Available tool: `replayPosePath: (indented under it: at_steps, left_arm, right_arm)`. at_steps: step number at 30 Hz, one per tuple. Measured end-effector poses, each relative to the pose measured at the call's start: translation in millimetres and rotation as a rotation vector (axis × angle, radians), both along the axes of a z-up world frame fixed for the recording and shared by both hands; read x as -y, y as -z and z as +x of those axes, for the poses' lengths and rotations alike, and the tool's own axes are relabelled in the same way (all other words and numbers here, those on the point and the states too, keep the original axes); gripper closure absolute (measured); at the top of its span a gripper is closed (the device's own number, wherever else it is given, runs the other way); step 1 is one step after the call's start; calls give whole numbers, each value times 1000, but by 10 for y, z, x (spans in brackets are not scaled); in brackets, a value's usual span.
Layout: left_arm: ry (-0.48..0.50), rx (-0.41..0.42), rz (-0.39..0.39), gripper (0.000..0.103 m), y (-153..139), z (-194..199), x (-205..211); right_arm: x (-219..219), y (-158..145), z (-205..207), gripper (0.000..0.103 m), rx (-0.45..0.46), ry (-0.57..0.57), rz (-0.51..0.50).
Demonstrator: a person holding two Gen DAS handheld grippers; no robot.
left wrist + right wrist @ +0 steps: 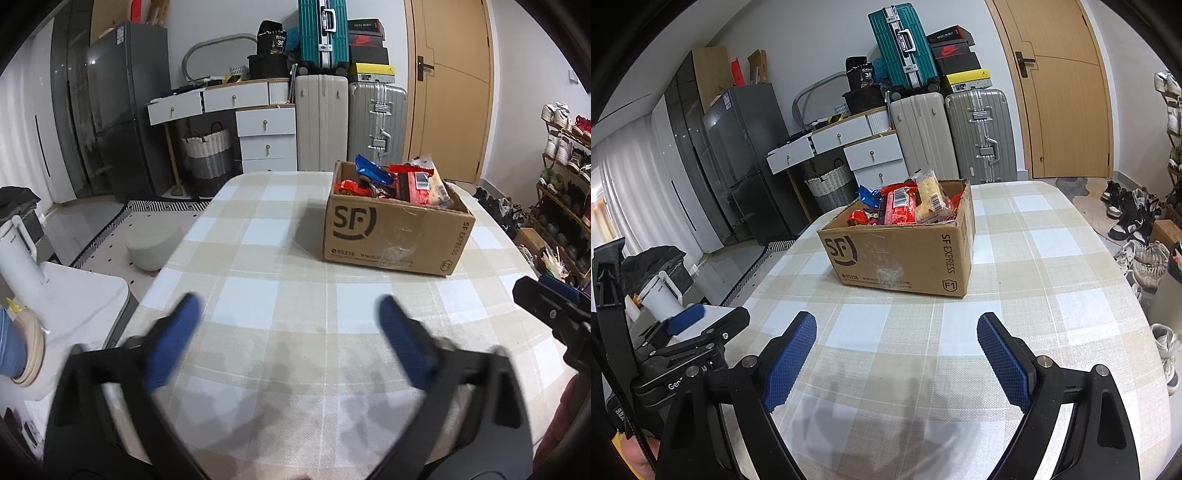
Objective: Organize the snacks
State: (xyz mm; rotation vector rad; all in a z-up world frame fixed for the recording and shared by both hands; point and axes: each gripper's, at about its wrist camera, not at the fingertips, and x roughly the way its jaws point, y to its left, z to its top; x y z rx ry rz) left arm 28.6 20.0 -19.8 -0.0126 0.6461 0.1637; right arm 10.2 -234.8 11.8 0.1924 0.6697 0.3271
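The left gripper stands spread wide with nothing between its blue pads, low over the checked tabletop. The right gripper is also spread and empty, just beside the left one, on its right. Both point forward and a little downward toward the cardboard box, which is the landmark here.

The box stands on the tabletop ahead of both grippers, well apart from them, its top open. The snacks already lie inside it, in a heap: red packets, a blue packet at the far-left corner of the box, and a pale cracker pack that leans above the box's rim. On the tabletop around the box I see no snack.

From the left gripper the box lies ahead and to the right; from the right gripper it lies ahead and slightly left, so I judge the right hand somewhat nearer. The box's long side runs across the view of the left gripper.
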Motion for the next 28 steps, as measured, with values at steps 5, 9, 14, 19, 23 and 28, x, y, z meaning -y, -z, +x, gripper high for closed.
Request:
replayPosePath:
  at_steps: [5, 9, 14, 19, 23, 28]
  left_arm:
    - [-1, -5, 4, 1, -3, 1, 3]
    - [5, -38, -11, 1, 35, 41, -12]
    - [7, -53, -42, 1, 64, 59, -57]
    - [20, -57, -45, 1, 80, 60, -48]
    - [25, -46, -27, 1, 71, 48, -16]
    - [29, -37, -3, 1, 65, 47, 19]
  right_arm:
    - [9, 12, -1, 13, 0, 0, 1]
    - [25, 42, -17, 13, 2, 2, 0]
    - [26, 40, -18, 13, 1, 2, 1]
    - [25, 36, -14, 13, 1, 2, 1]
    - [31, 35, -17, 13, 2, 2, 1]
    - [34, 37, -20, 13, 1, 3, 1]
